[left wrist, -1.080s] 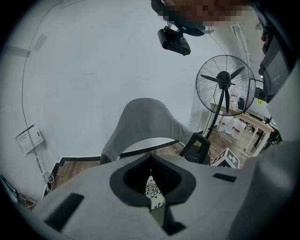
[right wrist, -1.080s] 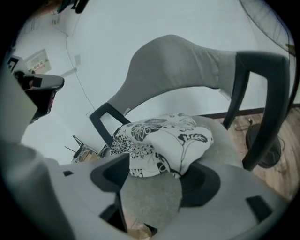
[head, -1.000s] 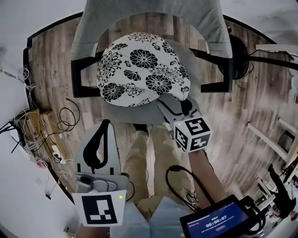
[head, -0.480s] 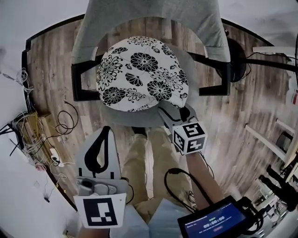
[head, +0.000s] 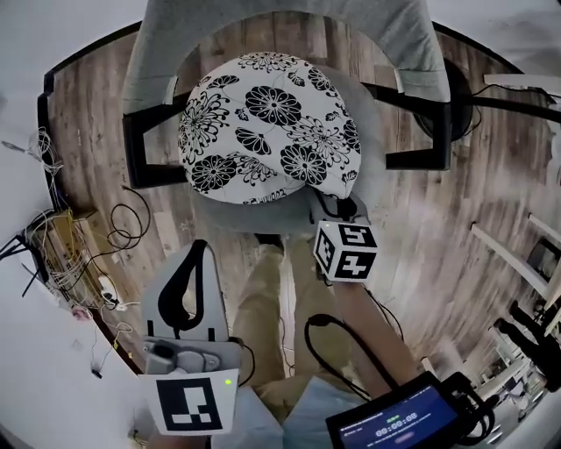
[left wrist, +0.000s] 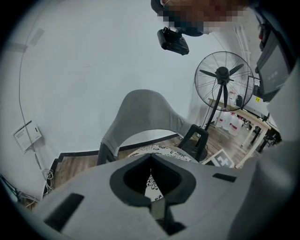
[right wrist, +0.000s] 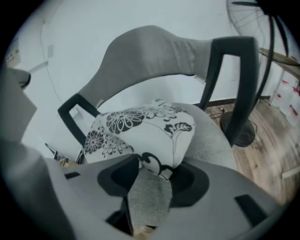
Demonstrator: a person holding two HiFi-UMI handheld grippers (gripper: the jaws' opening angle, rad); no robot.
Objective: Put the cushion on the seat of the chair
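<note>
The cushion (head: 263,123) lies flat on the seat (head: 375,140) of the chair (head: 263,22), spreading up and away from the right gripper (head: 336,203). That gripper's fingers are closing, with the cushion's near corner pinched between their tips. The left gripper (head: 197,254) hangs well short of the chair, its fingers pressed together on nothing, with the cushion beyond their tips and the right gripper off to their right.
</note>
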